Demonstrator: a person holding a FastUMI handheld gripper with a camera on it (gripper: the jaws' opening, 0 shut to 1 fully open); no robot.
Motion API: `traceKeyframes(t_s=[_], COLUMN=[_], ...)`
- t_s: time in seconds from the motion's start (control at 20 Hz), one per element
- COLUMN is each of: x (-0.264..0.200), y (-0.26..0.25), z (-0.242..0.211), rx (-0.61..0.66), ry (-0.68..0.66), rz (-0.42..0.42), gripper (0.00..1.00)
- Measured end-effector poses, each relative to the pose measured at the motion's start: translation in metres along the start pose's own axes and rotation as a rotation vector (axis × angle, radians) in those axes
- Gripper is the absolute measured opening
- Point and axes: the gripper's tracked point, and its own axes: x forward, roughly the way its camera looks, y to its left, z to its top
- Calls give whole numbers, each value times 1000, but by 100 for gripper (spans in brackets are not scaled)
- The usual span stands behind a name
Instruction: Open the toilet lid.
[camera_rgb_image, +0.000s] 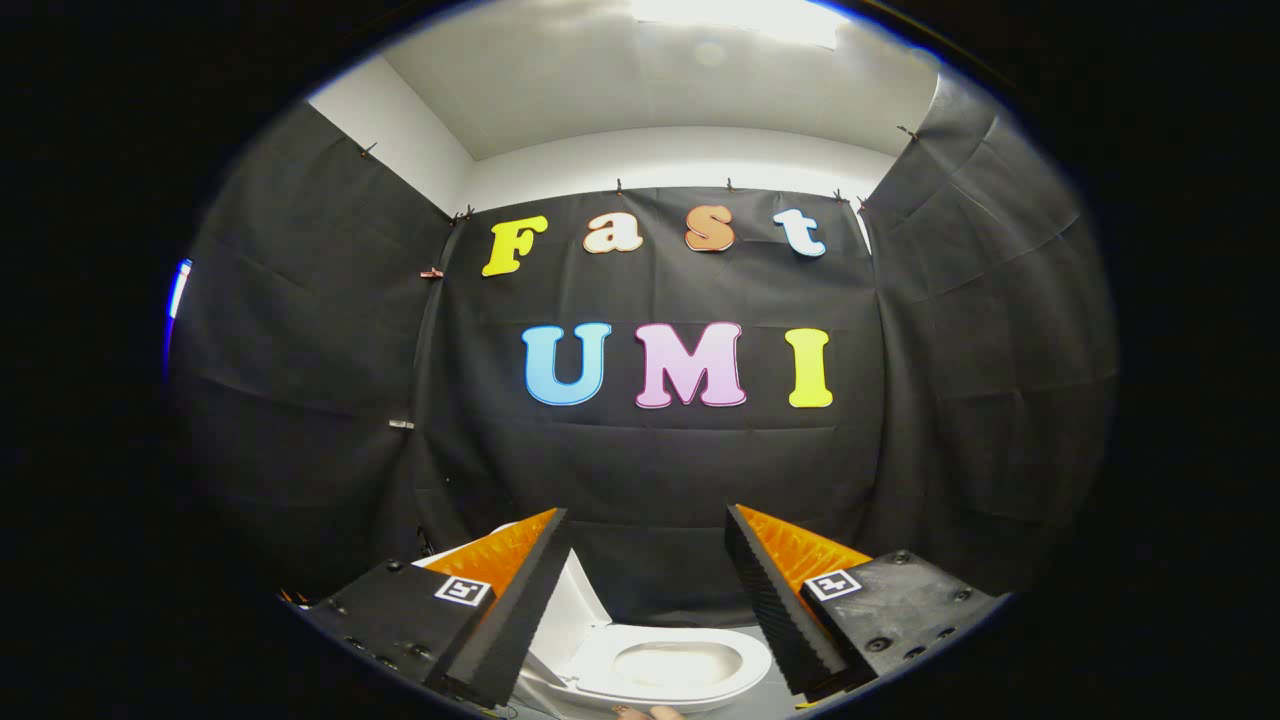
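White toilet lid (578, 598) stands raised — gripper (648, 540) spread apart, empty, above the bowl (672, 668).

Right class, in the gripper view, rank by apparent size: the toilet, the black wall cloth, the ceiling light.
1. Black wall cloth, largest.
2. Toilet, seen between the open fingers.
3. Ceiling light, smallest, though partly cut off.
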Motion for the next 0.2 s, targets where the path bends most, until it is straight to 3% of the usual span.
traceKeyframes(t_s=[0.2], x=[-2], y=[-1], z=[2], rx=[0], ry=[-4], rz=[-3], gripper=[98])
